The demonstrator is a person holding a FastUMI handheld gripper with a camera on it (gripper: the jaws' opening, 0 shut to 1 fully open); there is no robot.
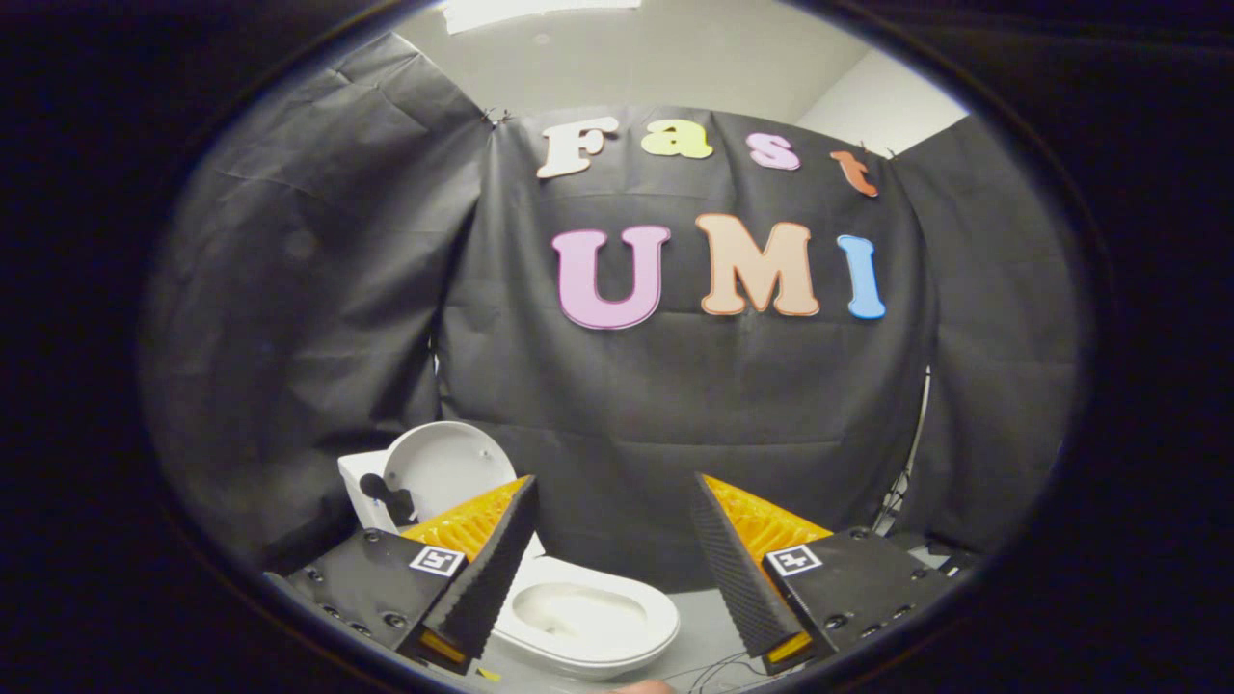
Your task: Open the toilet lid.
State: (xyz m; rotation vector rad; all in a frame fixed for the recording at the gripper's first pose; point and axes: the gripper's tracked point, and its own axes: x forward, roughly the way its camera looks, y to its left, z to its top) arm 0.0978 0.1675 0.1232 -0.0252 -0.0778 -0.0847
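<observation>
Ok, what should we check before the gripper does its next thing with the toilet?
1. Toilet lid raised: ok, it stands upright against the tank.
2. Bowl uncovered: ok, the seat ring and the inside of the bowl show.
3. Hand-held gripper open: ok, its fingers are spread wide with nothing between them.
4. Gripper off the lid: ok, the lid sits beyond one finger, not pressed by either.
5. Lid steady on its own: cannot tell from one picture.
6. Cables on the floor near the bowl out of the way: cannot tell.
</observation>
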